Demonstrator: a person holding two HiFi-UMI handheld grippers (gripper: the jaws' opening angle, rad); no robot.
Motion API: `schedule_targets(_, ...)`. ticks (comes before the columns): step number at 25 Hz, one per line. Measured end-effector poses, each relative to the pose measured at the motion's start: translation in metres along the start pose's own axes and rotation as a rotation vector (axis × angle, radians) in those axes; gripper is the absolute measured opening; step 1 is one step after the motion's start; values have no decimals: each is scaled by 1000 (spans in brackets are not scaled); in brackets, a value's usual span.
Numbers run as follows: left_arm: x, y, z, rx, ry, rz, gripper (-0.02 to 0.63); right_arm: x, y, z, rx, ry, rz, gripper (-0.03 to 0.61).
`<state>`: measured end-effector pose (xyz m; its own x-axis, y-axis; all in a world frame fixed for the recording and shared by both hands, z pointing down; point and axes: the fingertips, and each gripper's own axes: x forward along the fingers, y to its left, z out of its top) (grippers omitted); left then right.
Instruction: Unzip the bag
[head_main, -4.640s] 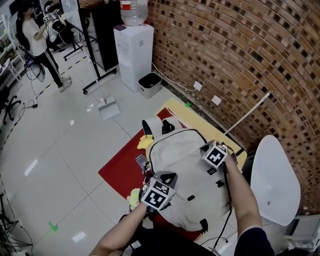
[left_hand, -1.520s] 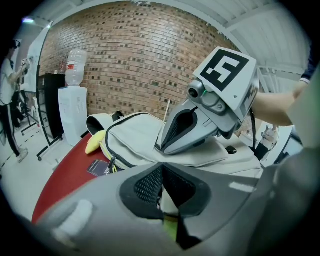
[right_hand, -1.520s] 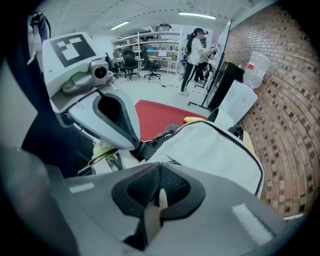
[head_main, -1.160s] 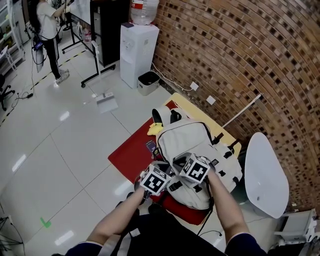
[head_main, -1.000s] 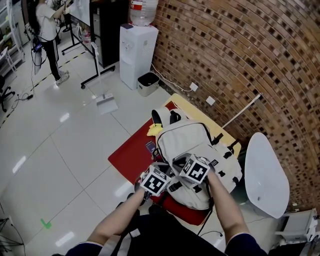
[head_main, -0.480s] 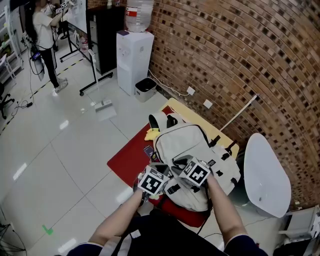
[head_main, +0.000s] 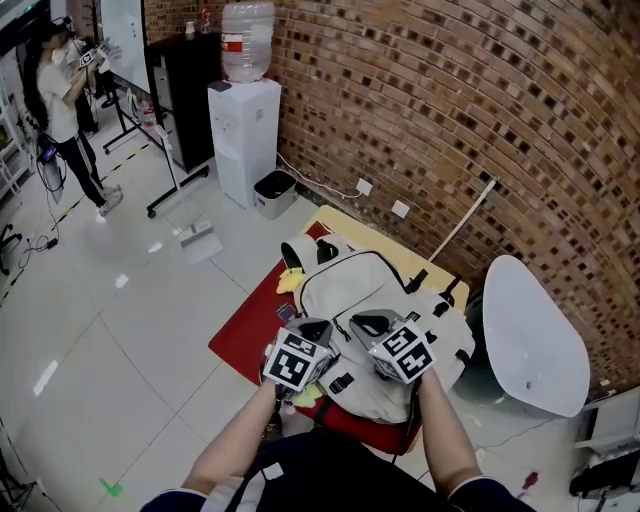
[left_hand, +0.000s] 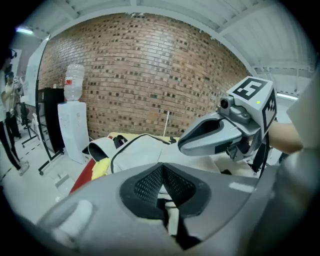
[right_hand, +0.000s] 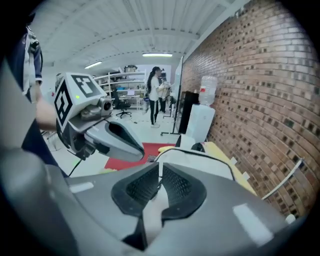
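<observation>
A cream backpack (head_main: 365, 285) with a dark zipper line lies on a red mat (head_main: 245, 335). Both grippers sit side by side at its near end. My left gripper (head_main: 315, 330) is shut, and the left gripper view shows a strip of the bag's white fabric (left_hand: 171, 220) pinched between its pads, with the backpack (left_hand: 142, 152) beyond. My right gripper (head_main: 368, 325) is closing its jaws. In the right gripper view a fold of white fabric (right_hand: 152, 210) fills the narrow gap between its pads (right_hand: 175, 185). Which part of the bag each one holds is hidden.
A brick wall runs along the right. A white chair (head_main: 535, 335) stands close to the bag's right. A water dispenser (head_main: 243, 140), a small bin (head_main: 273, 190) and a dustpan (head_main: 200, 240) stand beyond. A yellow toy (head_main: 290, 282) lies by the bag. A person (head_main: 60, 110) stands far left.
Seconds ago the grippers were apart, the right one on the bag's far side; now they sit together at its near end. Over the last second they barely moved while the head view shifted.
</observation>
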<state>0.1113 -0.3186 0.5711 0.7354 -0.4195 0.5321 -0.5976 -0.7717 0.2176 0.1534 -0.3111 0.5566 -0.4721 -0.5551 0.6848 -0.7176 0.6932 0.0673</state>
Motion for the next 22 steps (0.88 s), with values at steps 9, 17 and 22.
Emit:
schedule_targets(9,-21,-8,80,89,-146,-27,3,-79,-39,60,101,-321,-246,6)
schedule_targets(17,-35,-32,123,155,-247,-73,3,-125,-52,83,224,-509,-336,6)
schedule_targets(22,-31,-40,128,168,-256,-88,2,-132,-54,78,252,-538,-354,5)
